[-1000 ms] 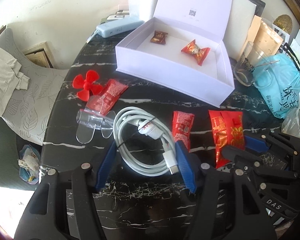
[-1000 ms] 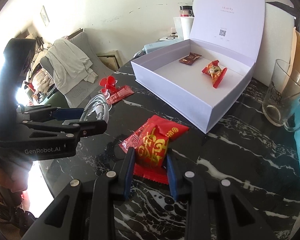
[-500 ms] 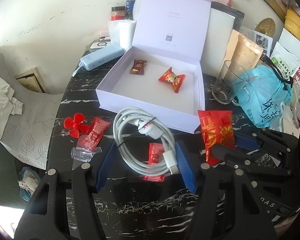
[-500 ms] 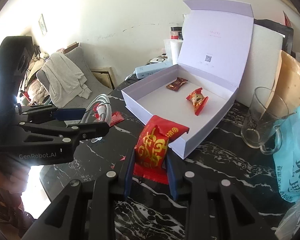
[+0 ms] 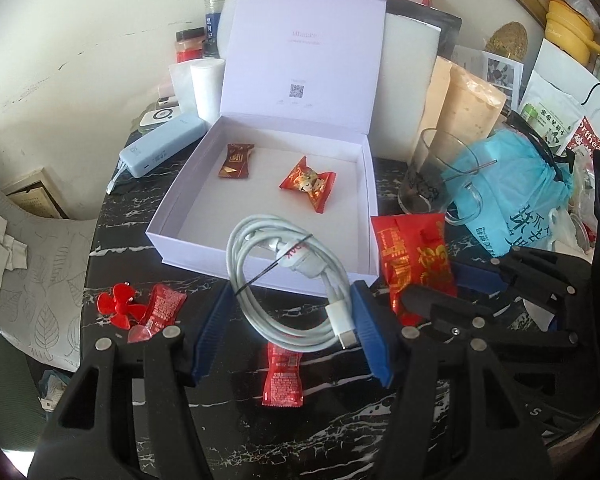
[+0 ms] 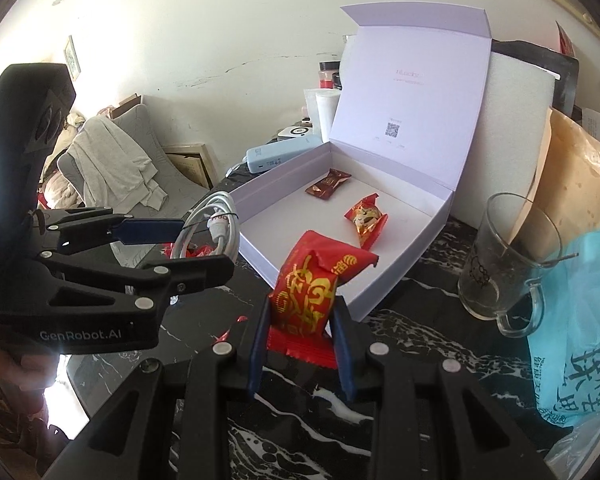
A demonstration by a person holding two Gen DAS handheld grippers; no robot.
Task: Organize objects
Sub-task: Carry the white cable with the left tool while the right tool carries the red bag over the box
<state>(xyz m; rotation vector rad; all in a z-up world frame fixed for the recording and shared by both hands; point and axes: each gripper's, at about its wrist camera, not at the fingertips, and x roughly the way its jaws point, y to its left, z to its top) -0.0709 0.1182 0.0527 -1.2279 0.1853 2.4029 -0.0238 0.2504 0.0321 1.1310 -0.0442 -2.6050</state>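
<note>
An open white box point(image 5: 188, 200) stands on the black marble table, lid upright, with a brown candy point(image 5: 235, 160) and a red candy point(image 5: 309, 184) inside. My left gripper point(image 5: 290, 316) is shut on a coiled white charging cable point(image 5: 288, 280), held in the air just before the box's front wall. My right gripper point(image 6: 300, 320) is shut on a red and gold snack packet point(image 6: 316, 284), lifted near the box's point(image 6: 380, 280) front corner. The right wrist view shows the left gripper point(image 6: 188, 244) and the cable point(image 6: 216, 228) at the left.
On the table lie a small red sachet point(image 5: 282, 372), another red sachet point(image 5: 162, 308) and a red propeller point(image 5: 118, 306). A glass mug point(image 6: 500, 264) and a blue plastic bag point(image 6: 580, 320) crowd the right side. A blue power bank point(image 5: 160, 150) lies left of the box.
Both grippers have risen off the table and come closer to the box, carrying the cable and the red packet. The small red sachet stayed on the table below.
</note>
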